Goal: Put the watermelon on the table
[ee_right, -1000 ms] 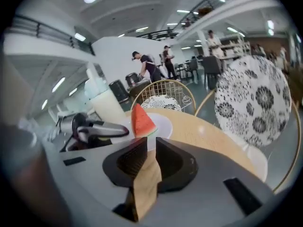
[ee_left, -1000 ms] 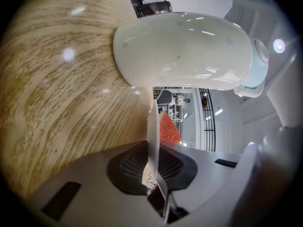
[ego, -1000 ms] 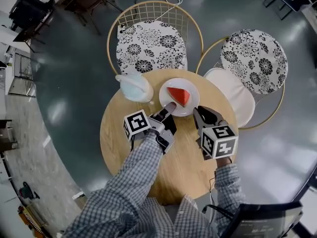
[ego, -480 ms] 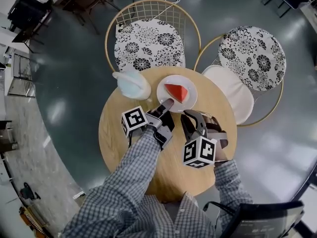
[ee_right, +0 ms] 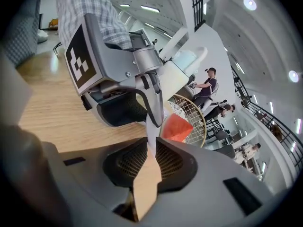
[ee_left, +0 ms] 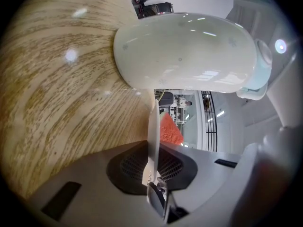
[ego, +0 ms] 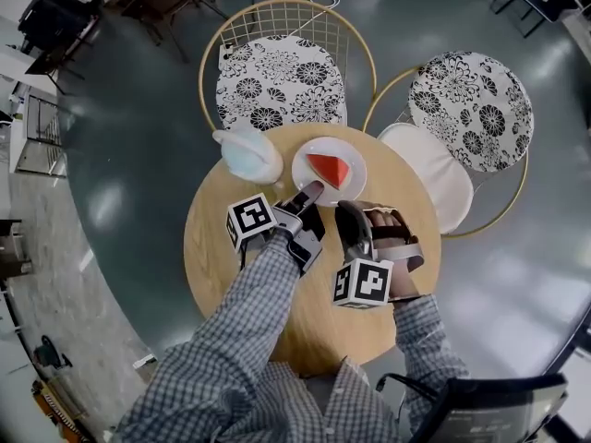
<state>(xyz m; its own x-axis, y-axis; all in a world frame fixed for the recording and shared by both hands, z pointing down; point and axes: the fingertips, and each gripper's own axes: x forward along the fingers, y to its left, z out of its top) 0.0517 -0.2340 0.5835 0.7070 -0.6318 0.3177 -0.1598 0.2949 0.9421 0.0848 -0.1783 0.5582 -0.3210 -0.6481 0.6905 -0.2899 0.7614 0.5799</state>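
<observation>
A red watermelon wedge (ego: 330,169) lies on a white plate (ego: 309,155) at the far side of the round wooden table (ego: 231,275). My left gripper (ego: 312,190) is shut on the plate's near rim, and the left gripper view shows the thin rim (ee_left: 152,119) pinched between its pads with the wedge (ee_left: 170,129) just beyond. My right gripper (ego: 342,209), turned on its side, meets the same rim a little to the right. In the right gripper view the rim's white edge fills the narrow gap at the tips (ee_right: 150,129), and the wedge (ee_right: 177,126) sits just past them.
A pale blue and white container (ego: 247,155) stands on the table left of the plate, close to the left gripper. Two wire chairs with flowered cushions (ego: 282,81) (ego: 471,109) stand behind the table. A white cushion (ego: 429,178) overlaps the right edge.
My right gripper has rolled onto its side and slid left, up to the plate's near rim. The left gripper and the plate have stayed put.
</observation>
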